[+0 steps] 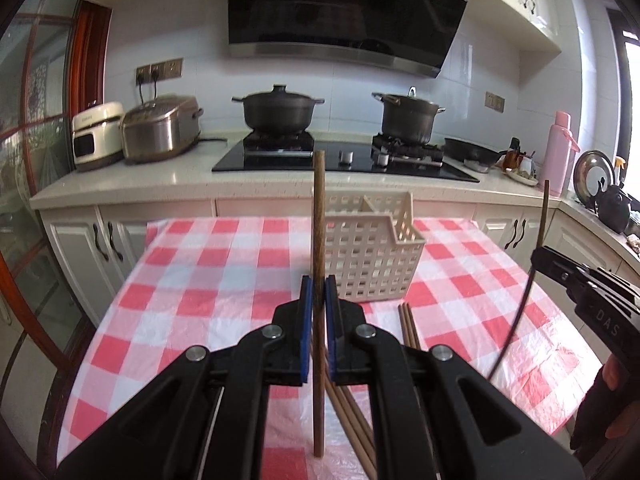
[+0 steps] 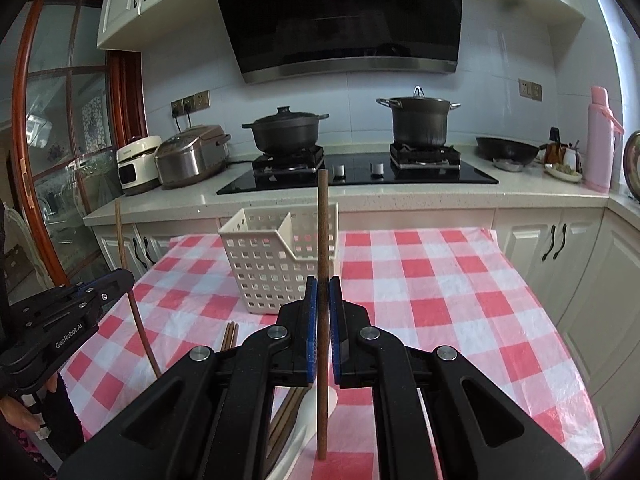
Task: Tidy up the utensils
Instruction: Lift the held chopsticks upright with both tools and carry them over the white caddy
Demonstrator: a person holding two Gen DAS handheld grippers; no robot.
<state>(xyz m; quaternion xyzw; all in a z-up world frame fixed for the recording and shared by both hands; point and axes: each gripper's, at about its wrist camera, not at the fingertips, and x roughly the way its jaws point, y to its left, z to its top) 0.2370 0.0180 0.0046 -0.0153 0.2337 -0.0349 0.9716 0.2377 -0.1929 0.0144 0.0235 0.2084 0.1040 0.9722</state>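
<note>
Each tool is clamped on one upright chopstick, the left tool [image 1: 319, 300] on its chopstick [image 1: 319, 220] and the right tool [image 2: 323, 300] on its chopstick [image 2: 323, 232], both just short of the slotted basket [image 1: 372, 256], apparently to drop them in end-first.

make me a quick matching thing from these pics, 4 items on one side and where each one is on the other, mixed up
Items
1. white basket
2. chopstick in the left gripper
3. loose chopsticks
4. pink bottle

Places
A. lying flat on the checked cloth
B. standing on the counter, far right
C. standing on the cloth ahead of both grippers
D. held upright between shut jaws

Pairs: 1-C, 2-D, 3-A, 4-B
</note>
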